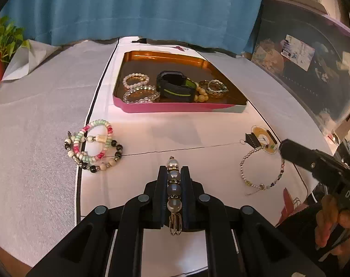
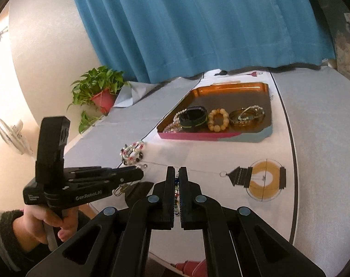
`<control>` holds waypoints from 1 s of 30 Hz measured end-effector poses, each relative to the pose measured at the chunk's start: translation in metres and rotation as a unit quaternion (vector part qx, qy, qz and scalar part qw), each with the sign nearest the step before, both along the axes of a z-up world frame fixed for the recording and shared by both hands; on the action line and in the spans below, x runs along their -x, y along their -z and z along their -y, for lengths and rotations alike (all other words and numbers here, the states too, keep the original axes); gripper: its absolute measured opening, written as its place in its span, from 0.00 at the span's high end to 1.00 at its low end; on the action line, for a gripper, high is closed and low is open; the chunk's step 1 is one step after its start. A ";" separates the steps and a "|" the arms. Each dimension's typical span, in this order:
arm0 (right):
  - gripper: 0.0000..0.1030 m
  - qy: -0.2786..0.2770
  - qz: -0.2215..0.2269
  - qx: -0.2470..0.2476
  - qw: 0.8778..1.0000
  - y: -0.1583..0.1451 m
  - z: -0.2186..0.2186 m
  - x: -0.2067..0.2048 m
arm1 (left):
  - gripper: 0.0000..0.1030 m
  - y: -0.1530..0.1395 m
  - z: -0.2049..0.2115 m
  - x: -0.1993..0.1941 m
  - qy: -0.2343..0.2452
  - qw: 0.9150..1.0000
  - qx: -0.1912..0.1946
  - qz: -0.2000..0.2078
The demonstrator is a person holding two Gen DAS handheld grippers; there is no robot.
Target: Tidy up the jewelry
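On the near worktop (image 1: 198, 138), centre, the left gripper (image 1: 174, 180) has its fingers (image 1: 161, 191) nearly closed on a pearl clip (image 1: 174, 184): grey and white beads in a row along the gap, gold wire loops at the near end. Gripping it lengthwise likely keeps it from swinging on the way to the tray.

To the right, the right gripper (image 1: 281, 149) has its fingers pressed fully together on a thin chain bracelet (image 1: 261, 170). In the left view the loop hangs from the tip down to the cloth. In the right view only a sliver of small coloured beads (image 2: 176, 196) shows in the slit.

The tray (image 1: 175, 109), pink-walled, sits far centre. It already carries two clear bead bracelets (image 1: 138, 87), a black band (image 1: 175, 87), a wooden bead bracelet (image 2: 218, 118) and gold bangles (image 2: 246, 115). A pile of bracelets (image 1: 93, 145) lies loose on the left, likely waiting its turn.

Hard to make out:
- Whether the chain's low end rests on the cloth or just clears it.
- How the clip's near end is fastened; the fingers cover it.
- Both hands (image 2: 48, 219) are cut off by the frame edges.
- The lantern print (image 2: 262, 177) is flat pattern, not an object.
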State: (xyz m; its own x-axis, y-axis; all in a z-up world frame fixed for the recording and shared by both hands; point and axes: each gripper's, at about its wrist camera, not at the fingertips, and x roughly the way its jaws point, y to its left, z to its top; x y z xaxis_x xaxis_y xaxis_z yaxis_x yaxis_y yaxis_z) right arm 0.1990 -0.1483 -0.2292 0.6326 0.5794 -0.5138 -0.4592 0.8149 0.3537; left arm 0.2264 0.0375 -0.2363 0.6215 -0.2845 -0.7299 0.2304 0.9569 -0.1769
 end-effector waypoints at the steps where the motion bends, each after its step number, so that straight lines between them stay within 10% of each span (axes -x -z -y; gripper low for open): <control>1: 0.97 -0.001 -0.002 0.001 1.000 -0.001 0.000 0.001 | 0.91 -0.001 0.002 0.001 0.000 1.000 -0.002 0.002; 30: 0.97 0.000 0.085 0.013 0.996 -0.154 -0.005 0.041 | 0.91 -0.145 0.027 0.025 0.014 0.995 0.032 0.099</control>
